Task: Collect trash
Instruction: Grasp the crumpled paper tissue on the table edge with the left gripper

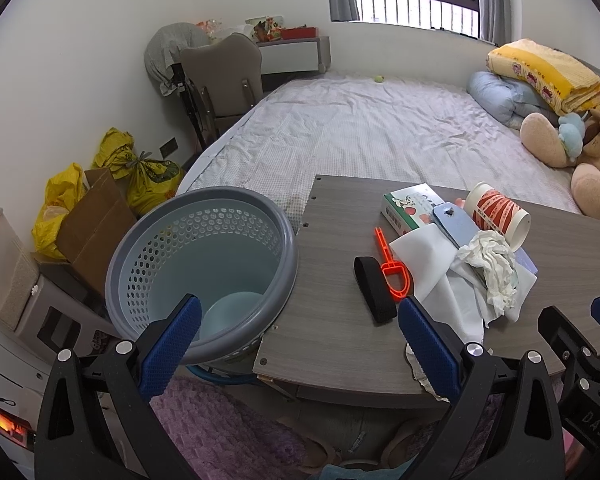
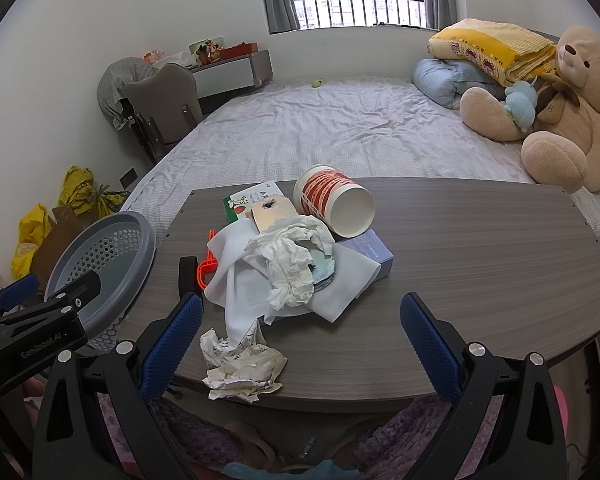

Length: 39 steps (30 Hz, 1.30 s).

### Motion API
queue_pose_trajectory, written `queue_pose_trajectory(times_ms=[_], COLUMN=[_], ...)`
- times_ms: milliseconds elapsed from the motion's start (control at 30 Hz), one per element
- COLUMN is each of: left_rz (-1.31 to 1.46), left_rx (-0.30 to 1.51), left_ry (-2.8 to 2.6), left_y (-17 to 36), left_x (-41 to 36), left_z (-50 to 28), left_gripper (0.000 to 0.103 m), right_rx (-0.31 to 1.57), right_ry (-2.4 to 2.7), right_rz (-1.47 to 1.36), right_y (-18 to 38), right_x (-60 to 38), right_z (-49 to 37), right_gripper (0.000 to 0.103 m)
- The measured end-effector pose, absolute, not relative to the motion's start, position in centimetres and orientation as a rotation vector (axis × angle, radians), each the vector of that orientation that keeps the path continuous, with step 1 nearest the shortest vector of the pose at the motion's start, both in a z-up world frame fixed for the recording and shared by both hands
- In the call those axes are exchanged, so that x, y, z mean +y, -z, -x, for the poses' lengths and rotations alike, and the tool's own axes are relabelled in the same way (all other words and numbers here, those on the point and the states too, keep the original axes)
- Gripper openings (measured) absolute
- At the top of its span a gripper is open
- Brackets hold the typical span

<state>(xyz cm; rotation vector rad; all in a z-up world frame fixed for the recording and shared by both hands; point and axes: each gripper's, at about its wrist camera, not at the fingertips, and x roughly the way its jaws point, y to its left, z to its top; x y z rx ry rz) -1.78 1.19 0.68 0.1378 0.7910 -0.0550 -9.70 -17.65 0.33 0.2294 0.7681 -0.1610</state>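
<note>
Right wrist view shows the right gripper (image 2: 300, 344) with fingers spread and empty, above the crumpled white paper ball (image 2: 240, 368) at the grey wooden desk (image 2: 480, 264) edge. A careless push could drop it to the floor. The left gripper (image 1: 298, 344), also released, hangs beside the grey perforated plastic basket (image 1: 204, 264); the red-striped paper cup (image 2: 334, 206) lies behind the pile.

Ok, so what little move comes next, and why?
Probably ease the right gripper forward and down onto the crumpled paper. It is the nearest trash, lying at the table edge beside the open fingers, and the bin looks empty.
</note>
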Motion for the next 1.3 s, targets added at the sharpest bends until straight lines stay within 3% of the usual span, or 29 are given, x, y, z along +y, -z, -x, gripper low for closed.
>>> queue_pose_trajectory(times_ms=[1300], left_rz=[-0.122], left_rx=[1.059], left_ry=[0.378], left_y=[8.8], left_x=[-9.1], left_z=[3.1], left_gripper=[0.097], right_rx=[0.72], right_ry=[0.316], right_rz=[-0.383], right_y=[1.9], right_x=[-28.8], right_z=[13.8], right_gripper=[0.095])
